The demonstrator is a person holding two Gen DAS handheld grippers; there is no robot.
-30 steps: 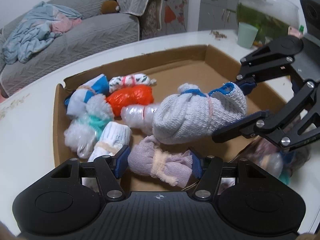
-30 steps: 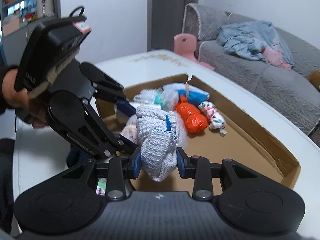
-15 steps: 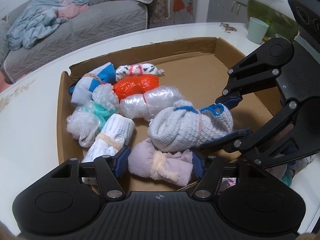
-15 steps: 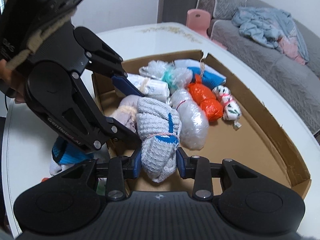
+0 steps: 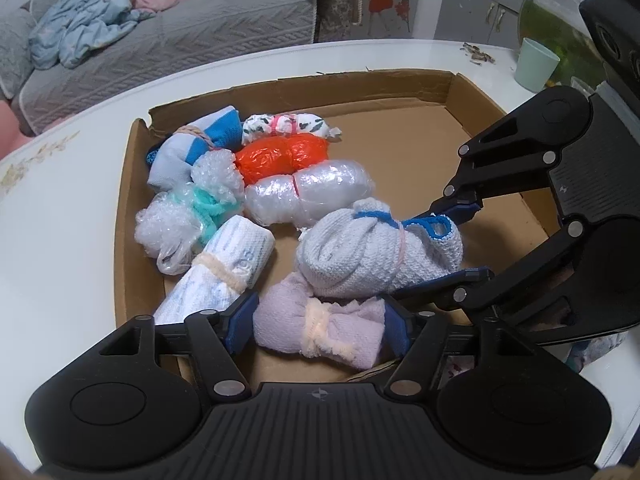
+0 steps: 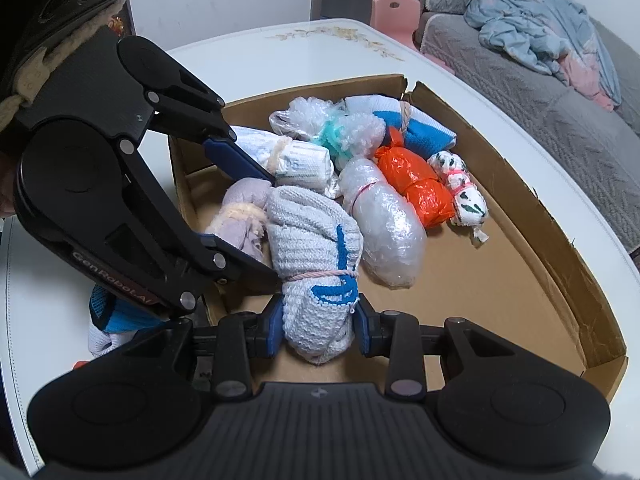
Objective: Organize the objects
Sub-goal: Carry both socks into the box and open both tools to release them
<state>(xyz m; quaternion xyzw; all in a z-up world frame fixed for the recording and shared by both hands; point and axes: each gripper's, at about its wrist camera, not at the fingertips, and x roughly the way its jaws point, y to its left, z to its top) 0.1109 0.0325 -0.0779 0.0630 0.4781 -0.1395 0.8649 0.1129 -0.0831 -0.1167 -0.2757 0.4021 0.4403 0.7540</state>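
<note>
A shallow cardboard box (image 5: 400, 92) on the white table holds several tied bundles. The lilac bundle (image 5: 320, 328) lies at the box's near edge between the pads of my left gripper (image 5: 320, 324). Its jaws are opening, with the pads still touching the bundle's ends. My right gripper (image 6: 316, 320) is shut on a white knit bundle with blue trim (image 6: 312, 248). That bundle rests against the lilac one (image 6: 240, 216), where my left gripper (image 6: 268, 224) reaches in from the left. In the left wrist view, the right gripper (image 5: 460, 240) comes in from the right around the knit bundle (image 5: 360, 252).
Orange (image 5: 282, 154), clear bubble-wrap (image 5: 308, 190), teal-tied (image 5: 188, 208), white printed (image 5: 224, 264), blue-white (image 5: 192, 148) and floral (image 5: 288, 124) bundles fill the box's left side. A blue-white bundle (image 6: 108, 320) lies outside it. A mint cup (image 5: 534, 64) and glass bowl (image 5: 560, 20) stand far right.
My right gripper has lowered the white knit bundle into the box, beside the lilac bundle. My left gripper has kept its place around the lilac bundle.
</note>
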